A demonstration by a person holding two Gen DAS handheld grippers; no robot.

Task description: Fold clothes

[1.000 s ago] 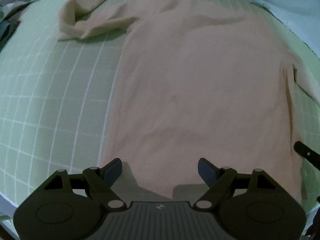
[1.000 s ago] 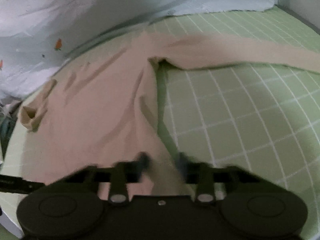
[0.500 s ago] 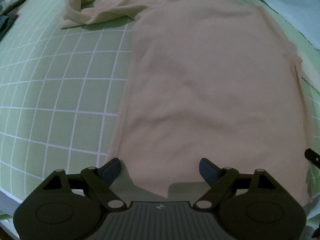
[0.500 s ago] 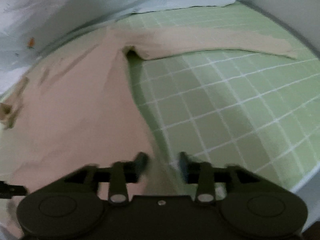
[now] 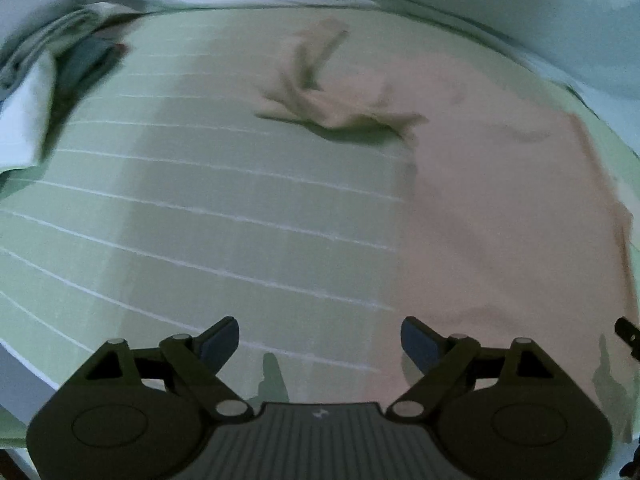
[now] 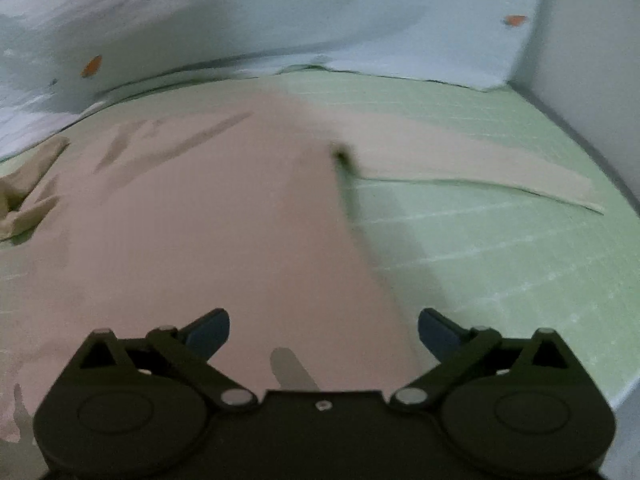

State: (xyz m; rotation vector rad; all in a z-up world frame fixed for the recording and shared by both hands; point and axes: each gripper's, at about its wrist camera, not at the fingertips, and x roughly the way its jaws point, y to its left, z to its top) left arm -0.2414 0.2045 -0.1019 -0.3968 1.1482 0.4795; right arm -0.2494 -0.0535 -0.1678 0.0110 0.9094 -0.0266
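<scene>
A: What are the claws doing?

B: The right gripper (image 6: pixel 324 330) has its jaws spread wide; they have just been opening, and nothing is pinched between them. The pink shirt (image 6: pixel 224 220) lies flat under and ahead of it, its side edge running away from just inside the right finger.

A: And the left one?

B: The left gripper (image 5: pixel 320 342) is spread too, and has opened a little further just now. Nothing is held. Below its left finger is bare green checked sheet (image 5: pixel 192 216); the shirt's (image 5: pixel 500 216) edge passes close to its right finger and the cloth fills the space ahead and to the right.

A: The sleeves?

B: Ahead of the left gripper, the near sleeve (image 5: pixel 320 96) lies crumpled in a heap on the sheet, joined to the shirt. From the right gripper, the other sleeve (image 6: pixel 472 164) stretches out flat ahead and to the right.

A: Further out?

B: A pale blue cloth (image 6: pixel 280 20) with small orange marks rises behind the sheet. Far left of the left gripper sits a bundle of other clothes (image 5: pixel 60 64), blurred.
</scene>
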